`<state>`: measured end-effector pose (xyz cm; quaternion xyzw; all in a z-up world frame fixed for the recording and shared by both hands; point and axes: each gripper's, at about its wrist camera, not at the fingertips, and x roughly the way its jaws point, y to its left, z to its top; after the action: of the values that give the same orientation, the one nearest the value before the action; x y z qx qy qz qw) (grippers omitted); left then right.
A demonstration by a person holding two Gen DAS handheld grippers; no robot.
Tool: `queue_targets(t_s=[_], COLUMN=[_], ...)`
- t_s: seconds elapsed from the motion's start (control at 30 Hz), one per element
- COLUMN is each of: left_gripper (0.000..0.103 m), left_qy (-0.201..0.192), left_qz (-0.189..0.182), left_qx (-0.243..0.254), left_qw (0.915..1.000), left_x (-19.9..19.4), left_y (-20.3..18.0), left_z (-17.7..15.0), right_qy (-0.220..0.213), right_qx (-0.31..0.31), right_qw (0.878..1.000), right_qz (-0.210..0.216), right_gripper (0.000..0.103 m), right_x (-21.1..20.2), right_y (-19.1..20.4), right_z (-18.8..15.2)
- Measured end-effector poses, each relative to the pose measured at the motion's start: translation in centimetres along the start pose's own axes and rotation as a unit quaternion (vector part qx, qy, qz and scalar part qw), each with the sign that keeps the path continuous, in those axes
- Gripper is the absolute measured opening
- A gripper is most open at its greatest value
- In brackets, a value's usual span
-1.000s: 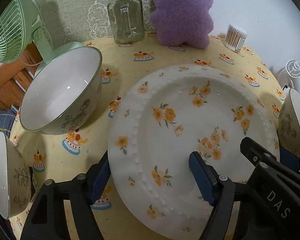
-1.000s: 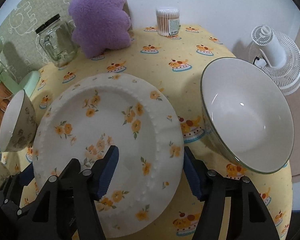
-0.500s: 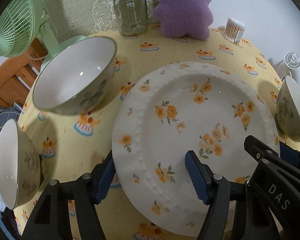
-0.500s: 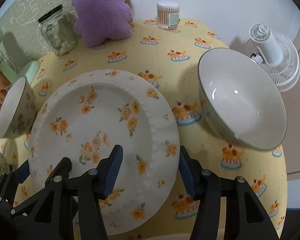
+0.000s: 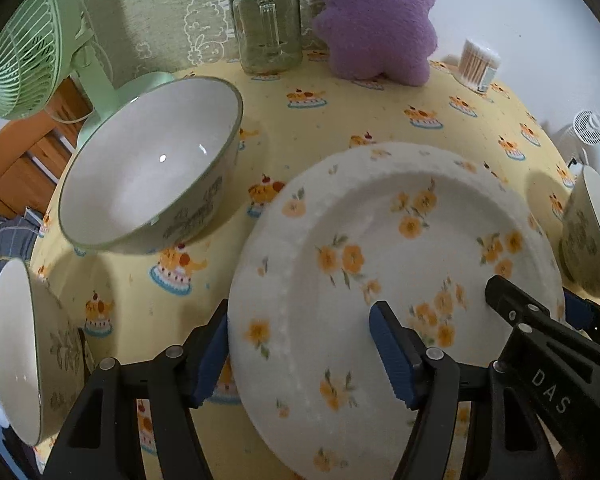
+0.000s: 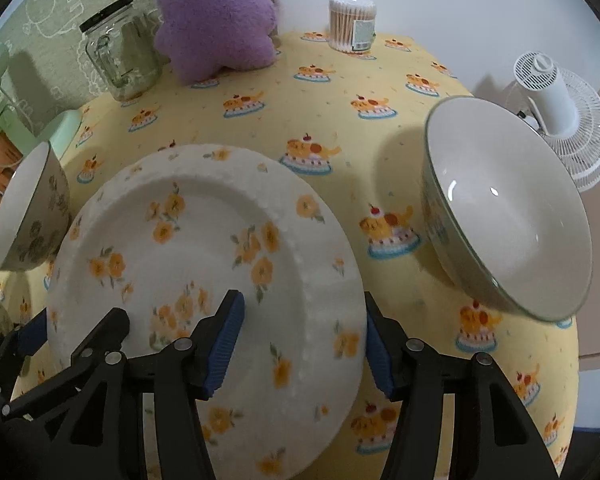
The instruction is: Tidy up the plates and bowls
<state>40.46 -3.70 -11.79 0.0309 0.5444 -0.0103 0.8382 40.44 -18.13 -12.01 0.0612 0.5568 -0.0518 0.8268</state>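
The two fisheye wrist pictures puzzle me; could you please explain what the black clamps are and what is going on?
A person holds a two-finger gripper in each hand, and a camera on each looks along its fingers. One picture is from the left gripper, the other from the right gripper. Both straddle opposite rims of a flowered plate and appear to clamp it between blue pads. On the yellow tablecloth stand bowls, a glass jar, a purple plush and a tub of cotton swabs.
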Motion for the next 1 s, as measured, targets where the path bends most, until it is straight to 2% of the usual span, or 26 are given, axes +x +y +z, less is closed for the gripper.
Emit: queue_targets(t_s=[0.2, 0.47, 0.7, 1.0], left_gripper=[0.068, 0.068, 0.068, 0.067], left_qy=[0.001, -0.003, -0.023, -0.033], left_qz=[0.0, -0.003, -0.001, -0.014], left_qx=[-0.001, 0.017, 0.031, 0.037], left_qw=[1.0, 0.9999, 0.9993, 0.9987], left_x=[0.3, -0.7, -3.4, -6.6], left_y=[0.0, 0.0, 0.0, 0.7], left_z=[0.9, 0.6, 0.3, -1.0], right_qy=[-0.001, 0.001, -0.011, -0.02], right_qx=[-0.006, -0.01, -0.012, -0.006], right_qw=[1.0, 1.0, 1.0, 1.0], right_qz=[0.003, 0.005, 0.002, -0.002], right_gripper=[0.064, 0.064, 0.064, 0.064], right_x=[0.6, 0.1, -2.2, -6.3], right_y=[0.2, 0.1, 0.3, 0.7], right_z=[1.3, 1.4, 1.0, -1.1])
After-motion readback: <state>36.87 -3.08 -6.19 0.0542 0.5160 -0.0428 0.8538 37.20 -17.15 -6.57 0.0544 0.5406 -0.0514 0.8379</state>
